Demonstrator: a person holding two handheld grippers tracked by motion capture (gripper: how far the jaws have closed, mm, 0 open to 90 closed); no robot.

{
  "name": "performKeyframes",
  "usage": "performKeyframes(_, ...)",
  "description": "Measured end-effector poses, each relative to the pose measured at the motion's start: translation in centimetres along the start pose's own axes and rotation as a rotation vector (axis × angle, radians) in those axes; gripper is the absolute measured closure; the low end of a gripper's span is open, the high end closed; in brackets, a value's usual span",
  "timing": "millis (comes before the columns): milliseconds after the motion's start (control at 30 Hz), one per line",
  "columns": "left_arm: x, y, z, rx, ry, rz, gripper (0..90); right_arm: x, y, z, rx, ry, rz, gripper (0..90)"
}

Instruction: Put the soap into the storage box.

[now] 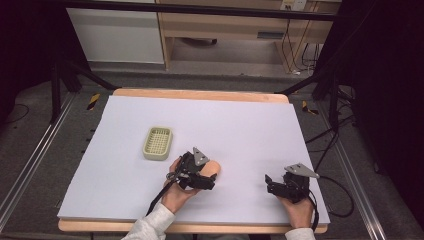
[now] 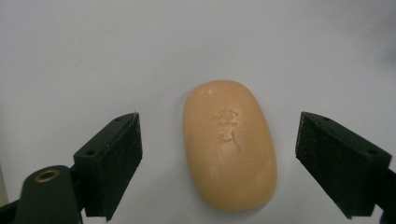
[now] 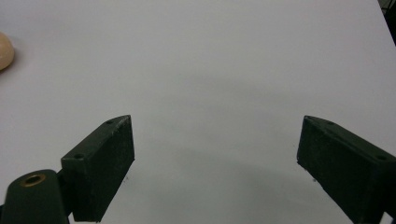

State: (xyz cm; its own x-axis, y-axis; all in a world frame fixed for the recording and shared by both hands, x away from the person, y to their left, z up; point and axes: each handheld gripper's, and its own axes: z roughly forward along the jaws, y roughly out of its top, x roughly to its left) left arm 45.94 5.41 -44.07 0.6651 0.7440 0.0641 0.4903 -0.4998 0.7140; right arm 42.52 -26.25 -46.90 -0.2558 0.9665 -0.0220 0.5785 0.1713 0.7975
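An oval orange soap bar [image 2: 229, 149] with a stamped mark lies flat on the white sheet, lengthways between the jaws of my left gripper [image 2: 218, 140]. The jaws stand wide on either side of the soap without touching it. From above, the soap [image 1: 214, 167] peeks out past the left gripper [image 1: 209, 174] near the table's middle front. My right gripper [image 3: 215, 140] is open over bare sheet, with one end of the soap [image 3: 4, 49] at the far left edge of its view. In the high view the right gripper [image 1: 270, 183] sits at the front right, pointing left.
A pale green slotted soap dish [image 1: 157, 142] stands on the sheet, left of and behind the left gripper. The white sheet [image 1: 240, 125] covers the wooden table. Cables trail from both grippers toward the front edge. Frame legs and a cabinet stand beyond the table.
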Motion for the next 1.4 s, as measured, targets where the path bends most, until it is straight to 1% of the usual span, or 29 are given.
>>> performKeyframes(167,-0.2,0.1,0.6,0.014,0.002,0.000,13.4,0.0,0.0,0.0,0.002,0.003,0.001,11.3)
performKeyframes(300,-0.3,0.1,1.0,0.024,0.005,0.007,13.4,0.0,0.0,0.0,0.002,0.001,0.000,11.2)
performKeyframes(400,-0.5,0.0,1.6,0.043,0.010,0.013,13.7,0.1,0.0,0.1,0.001,0.001,0.001,11.2)
performKeyframes(633,-0.6,0.1,2.6,0.067,0.005,0.012,14.4,0.0,0.0,0.1,0.003,0.003,0.002,11.0)
performKeyframes(667,-0.6,0.1,2.7,0.064,0.002,0.006,14.8,0.0,0.0,0.1,0.003,0.001,0.003,11.0)
performKeyframes(733,-0.6,0.1,2.8,0.071,0.003,0.010,15.1,0.0,0.0,0.1,0.003,0.002,0.003,11.0)
performKeyframes(900,-0.5,0.0,3.3,0.076,-0.001,0.002,17.6,0.0,0.0,0.1,0.003,0.005,0.003,10.9)
performKeyframes(1067,-0.3,-0.2,3.9,0.106,-0.014,-0.015,19.9,0.0,0.0,0.1,0.006,0.007,0.010,10.5)
performKeyframes(1100,-0.3,-0.2,4.0,0.104,-0.016,-0.021,20.5,0.0,0.0,0.2,0.006,0.005,0.009,10.5)
performKeyframes(1167,-0.1,-0.3,4.0,0.112,-0.033,-0.029,21.5,0.0,0.0,0.1,0.006,0.005,0.011,10.5)
performKeyframes(1300,-0.1,-0.4,4.1,0.110,-0.050,-0.040,25.3,0.0,0.0,0.2,0.008,0.004,0.013,10.0)
performKeyframes(1400,-0.2,-0.4,4.2,0.109,-0.049,-0.043,26.7,0.0,0.0,0.2,0.007,0.004,0.013,10.0)
